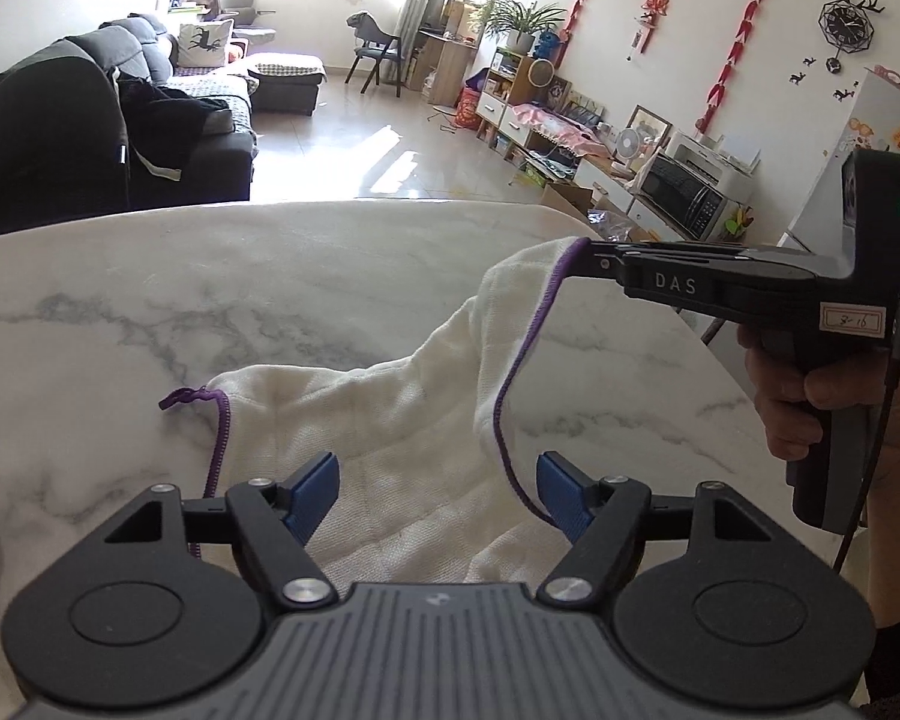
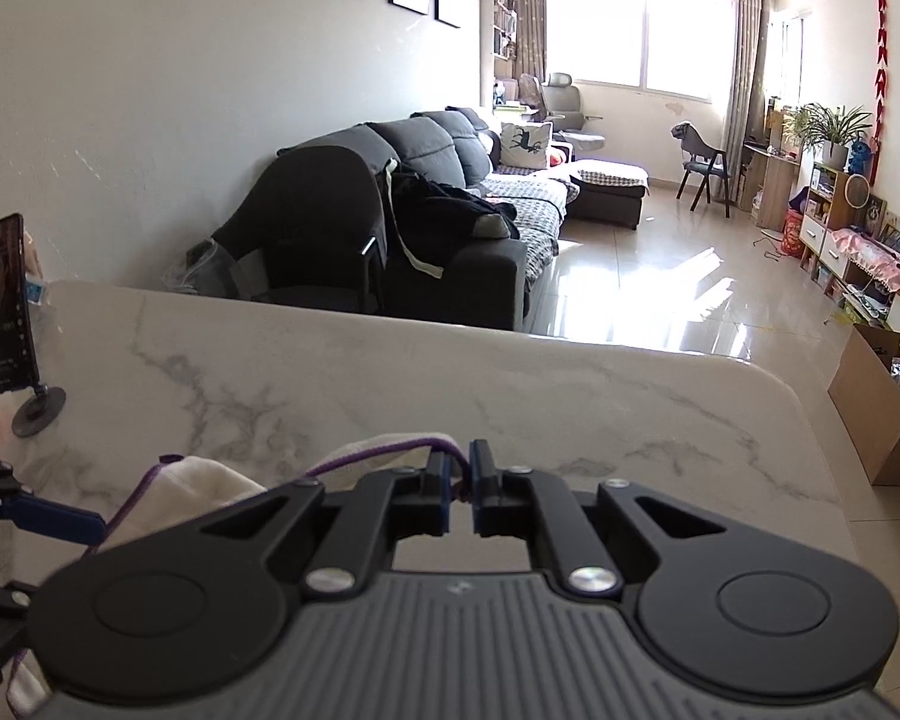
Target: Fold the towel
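Note:
A cream towel (image 1: 390, 420) with purple trim lies on the marble table (image 1: 210, 300). In the left wrist view my left gripper (image 1: 438, 489) stands open just above the towel's near part, its blue pads (image 1: 315, 489) clear of the cloth. My right gripper (image 1: 591, 249) comes in from the right, held by a hand (image 1: 792, 396), and lifts a towel corner off the table. In the right wrist view my right gripper (image 2: 462, 480) is shut on the purple-edged towel (image 2: 210, 480) corner. A blue finger of the left gripper (image 2: 54, 519) shows at the left edge.
A phone on a round stand (image 2: 6, 306) sits at the table's far left. Beyond the table's far edge (image 2: 510, 336) are a dark sofa (image 2: 420, 210), a shiny floor and a cardboard box (image 2: 882, 402) at the right.

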